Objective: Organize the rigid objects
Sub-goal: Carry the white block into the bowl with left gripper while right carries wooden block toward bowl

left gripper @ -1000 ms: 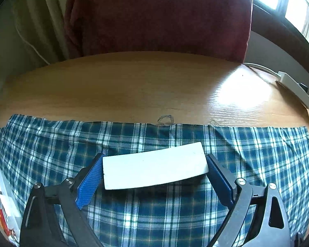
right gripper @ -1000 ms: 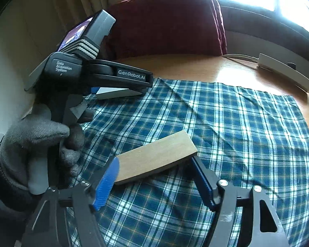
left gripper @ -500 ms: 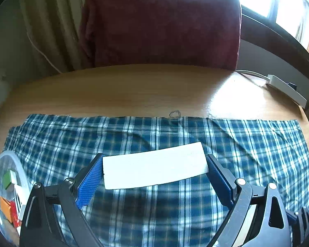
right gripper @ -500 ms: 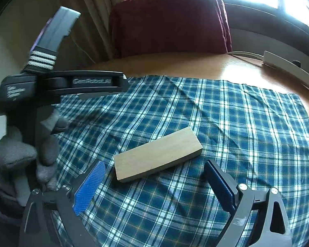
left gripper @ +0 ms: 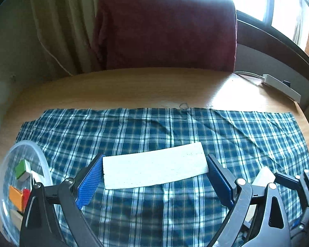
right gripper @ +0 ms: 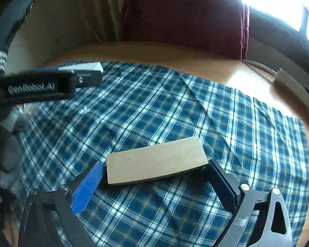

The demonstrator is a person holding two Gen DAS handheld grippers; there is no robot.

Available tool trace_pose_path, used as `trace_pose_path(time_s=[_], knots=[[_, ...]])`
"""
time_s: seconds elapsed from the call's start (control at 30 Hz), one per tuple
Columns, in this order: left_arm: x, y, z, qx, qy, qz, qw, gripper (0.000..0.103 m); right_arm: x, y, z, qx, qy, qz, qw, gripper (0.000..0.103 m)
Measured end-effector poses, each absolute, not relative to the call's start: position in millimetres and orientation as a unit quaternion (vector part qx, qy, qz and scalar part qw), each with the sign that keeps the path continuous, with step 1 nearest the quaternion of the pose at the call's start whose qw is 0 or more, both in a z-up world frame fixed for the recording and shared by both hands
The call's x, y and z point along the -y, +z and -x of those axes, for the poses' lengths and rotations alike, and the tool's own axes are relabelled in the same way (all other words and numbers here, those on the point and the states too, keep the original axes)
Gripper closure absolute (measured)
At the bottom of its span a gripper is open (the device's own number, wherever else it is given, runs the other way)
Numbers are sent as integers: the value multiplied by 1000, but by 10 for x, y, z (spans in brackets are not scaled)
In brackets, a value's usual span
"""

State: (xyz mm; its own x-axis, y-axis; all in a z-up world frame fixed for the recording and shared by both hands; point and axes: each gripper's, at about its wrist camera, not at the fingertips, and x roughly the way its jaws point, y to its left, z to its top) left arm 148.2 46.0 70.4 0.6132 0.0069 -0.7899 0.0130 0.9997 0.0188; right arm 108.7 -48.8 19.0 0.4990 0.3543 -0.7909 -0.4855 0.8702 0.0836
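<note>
Plaid cloth [left gripper: 237, 135] lies open beyond both clamped blocks [left gripper: 154, 169], seemingly lifted.

Checked cloth [left gripper: 175, 127] mostly bare beyond my left gripper [left gripper: 154, 171]; clear bowl [left gripper: 42, 154] blocks its left corner, my right gripper [left gripper: 286, 180] the right.

White block [left gripper: 154, 167] held aloft — tan block [right gripper: 156, 163] on cloth.
</note>
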Motion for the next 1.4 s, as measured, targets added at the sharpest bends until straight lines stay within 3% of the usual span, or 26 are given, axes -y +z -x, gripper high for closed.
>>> trace_pose_path(time_s=[0.17,0.73,1.4], knots=[[-443,744,-1342,-439,2,-6,899,8,444,203,-1071,-430,239,73,867,8],[-539,904,-997,-406,1,11,914,8,760,430,-934,-390,239,-2,889,8],[-1619,1061,-511,-364,42,40,930,8,722,270,-462,-382,252,-76,886,8]])
